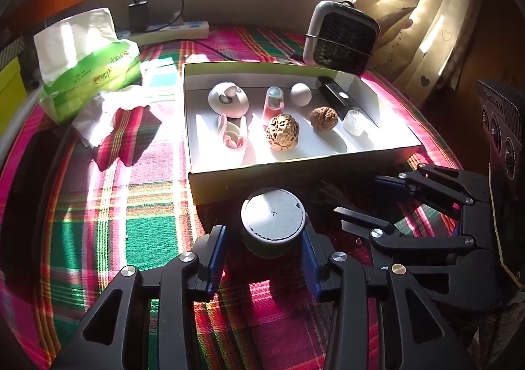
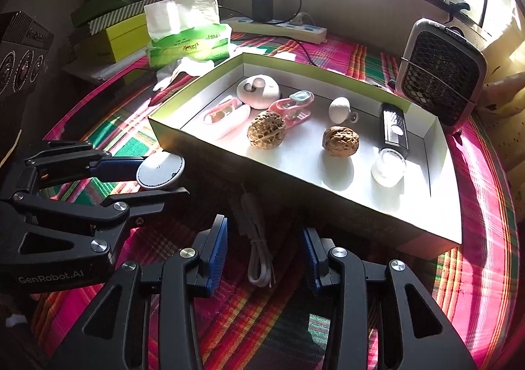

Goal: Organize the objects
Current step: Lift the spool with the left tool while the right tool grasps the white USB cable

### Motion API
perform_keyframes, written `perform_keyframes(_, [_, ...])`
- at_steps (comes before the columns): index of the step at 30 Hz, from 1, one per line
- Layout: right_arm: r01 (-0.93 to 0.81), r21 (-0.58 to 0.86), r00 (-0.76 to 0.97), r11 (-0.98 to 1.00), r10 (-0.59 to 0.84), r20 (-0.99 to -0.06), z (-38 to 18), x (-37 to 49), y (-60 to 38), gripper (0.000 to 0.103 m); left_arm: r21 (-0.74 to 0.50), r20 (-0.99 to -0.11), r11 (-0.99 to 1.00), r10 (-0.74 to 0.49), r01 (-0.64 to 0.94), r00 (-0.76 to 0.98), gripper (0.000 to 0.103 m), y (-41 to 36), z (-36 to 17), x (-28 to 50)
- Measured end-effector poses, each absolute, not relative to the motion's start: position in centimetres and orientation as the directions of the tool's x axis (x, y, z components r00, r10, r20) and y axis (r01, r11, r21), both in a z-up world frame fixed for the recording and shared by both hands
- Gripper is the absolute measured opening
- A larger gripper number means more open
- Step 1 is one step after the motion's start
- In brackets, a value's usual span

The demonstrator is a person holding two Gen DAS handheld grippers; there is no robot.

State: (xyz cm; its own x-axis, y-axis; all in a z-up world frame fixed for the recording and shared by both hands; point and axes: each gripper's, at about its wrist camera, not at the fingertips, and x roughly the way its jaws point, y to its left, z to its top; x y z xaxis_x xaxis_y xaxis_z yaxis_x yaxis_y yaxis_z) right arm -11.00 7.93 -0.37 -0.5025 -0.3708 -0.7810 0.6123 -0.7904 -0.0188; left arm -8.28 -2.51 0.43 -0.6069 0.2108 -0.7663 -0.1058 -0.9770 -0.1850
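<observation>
A shallow box (image 1: 295,178) (image 2: 308,202) on the plaid cloth holds two walnuts (image 1: 282,132) (image 2: 340,141), a white egg (image 1: 301,94), pink items, a black device (image 2: 393,130) and a small glass jar (image 2: 388,166). My left gripper (image 1: 265,247) (image 2: 164,178) is shut on a round white-lidded jar (image 1: 273,219) (image 2: 160,170), just in front of the box's near wall. My right gripper (image 2: 265,255) (image 1: 364,202) is open, its pads either side of a coiled white cable (image 2: 257,258) on the cloth.
A green tissue pack (image 1: 92,74) and crumpled tissue (image 1: 108,111) lie left of the box. A small fan heater (image 1: 341,37) (image 2: 439,78) stands at its far right. A power strip with charger (image 2: 279,25) and stacked boxes (image 2: 111,32) sit at the back.
</observation>
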Motion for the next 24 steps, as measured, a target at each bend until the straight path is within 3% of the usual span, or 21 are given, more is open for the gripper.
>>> perform_keyframes(4, [0.616, -0.019, -0.502, -0.787, -0.373, -0.78, -0.37, -10.9, 7.82, 0.039, -0.187, -0.765, -0.977, 0.211, -0.103, -0.608, 0.038, -2.55, 0.46, -8.32])
perform_keyframes(11, [0.626, -0.026, -0.503, -0.779, -0.378, -0.777, -0.36, -10.67, 7.6, 0.021, -0.183, -0.764, -0.979, 0.198, -0.088, -0.614, 0.03, -2.8, 0.39, -8.38])
perform_keyframes(24, [0.623, -0.024, -0.503, -0.782, -0.377, -0.778, -0.26, -10.47, 7.83, 0.02, -0.179, -0.763, -0.98, 0.194, -0.087, -0.617, 0.029, -2.77, 0.34, -8.29])
